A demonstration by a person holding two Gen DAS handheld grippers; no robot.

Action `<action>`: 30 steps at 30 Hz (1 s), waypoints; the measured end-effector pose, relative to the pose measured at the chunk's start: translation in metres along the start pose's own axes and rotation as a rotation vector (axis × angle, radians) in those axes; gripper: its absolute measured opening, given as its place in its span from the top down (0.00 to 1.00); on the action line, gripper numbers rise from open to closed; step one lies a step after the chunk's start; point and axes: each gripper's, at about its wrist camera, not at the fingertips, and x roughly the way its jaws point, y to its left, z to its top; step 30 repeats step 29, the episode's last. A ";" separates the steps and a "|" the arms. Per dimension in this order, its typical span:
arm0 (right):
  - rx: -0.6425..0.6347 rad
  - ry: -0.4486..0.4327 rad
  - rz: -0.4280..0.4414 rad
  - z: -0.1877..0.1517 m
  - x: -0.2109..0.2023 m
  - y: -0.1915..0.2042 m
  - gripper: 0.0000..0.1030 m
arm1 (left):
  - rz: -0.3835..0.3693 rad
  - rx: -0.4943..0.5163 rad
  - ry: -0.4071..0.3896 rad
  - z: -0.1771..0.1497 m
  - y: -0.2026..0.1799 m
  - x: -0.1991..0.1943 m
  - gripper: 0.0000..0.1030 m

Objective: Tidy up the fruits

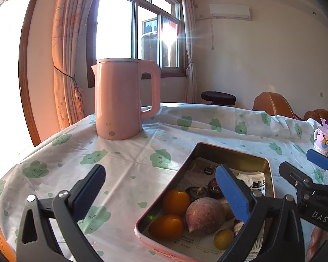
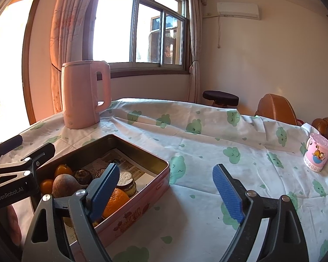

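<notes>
At ten o'clock on the table stands a smooth, pink, cylindrical kettle (image 1: 124,100) with a looped handle, on a creased white tablecloth (image 1: 142,166) printed with green clouds. The left gripper (image 1: 161,194) has its ribbed blue pads spread wide with nothing between them; its right finger hangs over the tin (image 1: 236,152). That tin, a shallow rectangular metal box with rounded corners, pink outside and lined with printed paper, sits at five o'clock in the left view (seven o'clock in the right). It holds the fruits (image 1: 204,215): glossy orange ones, a dull reddish round one, dark wrinkled ones. The right gripper (image 2: 166,192) is likewise open and empty. At three o'clock stands a lidded cartoon mug (image 2: 318,152).
</notes>
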 end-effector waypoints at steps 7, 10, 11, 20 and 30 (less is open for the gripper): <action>-0.001 -0.001 -0.001 0.000 0.000 0.000 0.14 | -0.002 -0.002 -0.003 0.000 -0.001 0.000 0.00; -0.001 0.000 0.000 0.000 0.000 0.000 0.14 | -0.003 -0.003 0.000 0.000 -0.001 -0.001 0.00; -0.001 0.000 0.000 0.000 0.000 0.000 0.14 | -0.003 -0.003 0.001 0.000 0.000 -0.001 0.00; -0.002 -0.001 0.000 0.000 0.000 0.000 0.14 | -0.011 -0.019 0.008 0.001 0.000 0.001 0.00; 0.003 0.010 -0.021 -0.003 -0.004 -0.018 0.14 | -0.012 -0.018 -0.014 0.000 -0.001 -0.003 0.00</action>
